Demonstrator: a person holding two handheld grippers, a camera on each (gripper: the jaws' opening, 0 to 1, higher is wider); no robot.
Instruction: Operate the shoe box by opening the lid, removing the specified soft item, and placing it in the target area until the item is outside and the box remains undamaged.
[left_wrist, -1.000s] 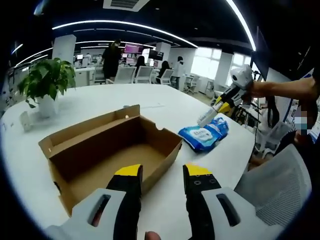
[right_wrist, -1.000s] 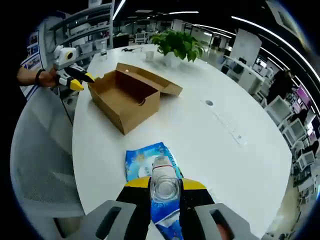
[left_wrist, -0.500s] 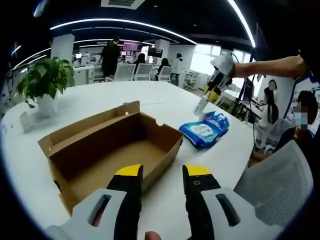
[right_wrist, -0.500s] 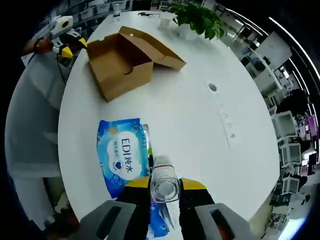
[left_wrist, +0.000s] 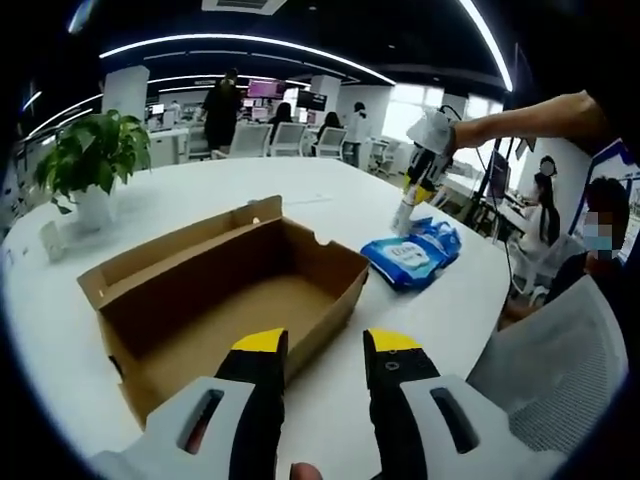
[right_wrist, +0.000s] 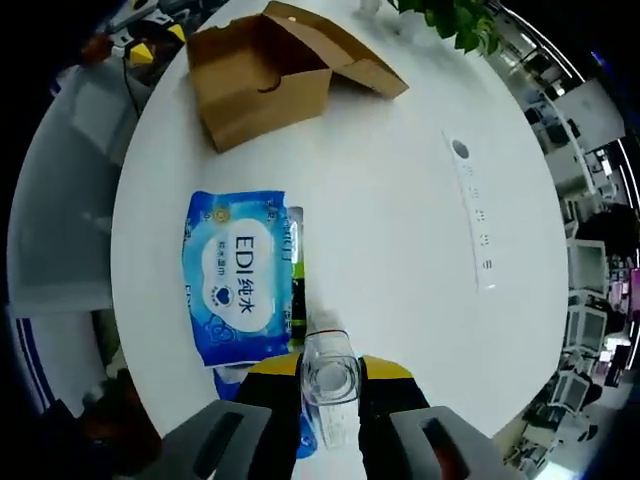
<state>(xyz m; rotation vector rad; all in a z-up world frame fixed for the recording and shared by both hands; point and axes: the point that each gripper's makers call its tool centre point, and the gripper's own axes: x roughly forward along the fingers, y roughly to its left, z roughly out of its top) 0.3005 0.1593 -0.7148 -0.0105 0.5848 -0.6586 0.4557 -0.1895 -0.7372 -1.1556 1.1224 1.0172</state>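
An open, empty cardboard shoe box (left_wrist: 230, 300) sits on the white table (left_wrist: 330, 200), its lid (right_wrist: 345, 50) folded back. My left gripper (left_wrist: 328, 350) hovers open at the box's near corner, nothing between its yellow-tipped fingers. A blue wet-wipes pack (left_wrist: 410, 255) lies flat on the table to the right of the box (right_wrist: 262, 75). My right gripper (right_wrist: 328, 362) is shut on a clear plastic bottle (right_wrist: 328, 395) and points down at the table beside the pack (right_wrist: 238, 275). In the left gripper view the right gripper (left_wrist: 415, 185) holds the bottle (left_wrist: 403, 215) upright just behind the pack.
A potted plant (left_wrist: 95, 155) and a small white cup (left_wrist: 50, 242) stand at the far left. A dark slim item (right_wrist: 295, 270) lies against the pack. A white strip (right_wrist: 475, 220) runs along the table. Grey mesh chairs (left_wrist: 560, 370) flank the table's edge; people work at desks behind.
My right gripper has risen and tipped to look straight down, carrying the bottle upright past the wipes pack. The left gripper, the box and the pack have stayed in place.
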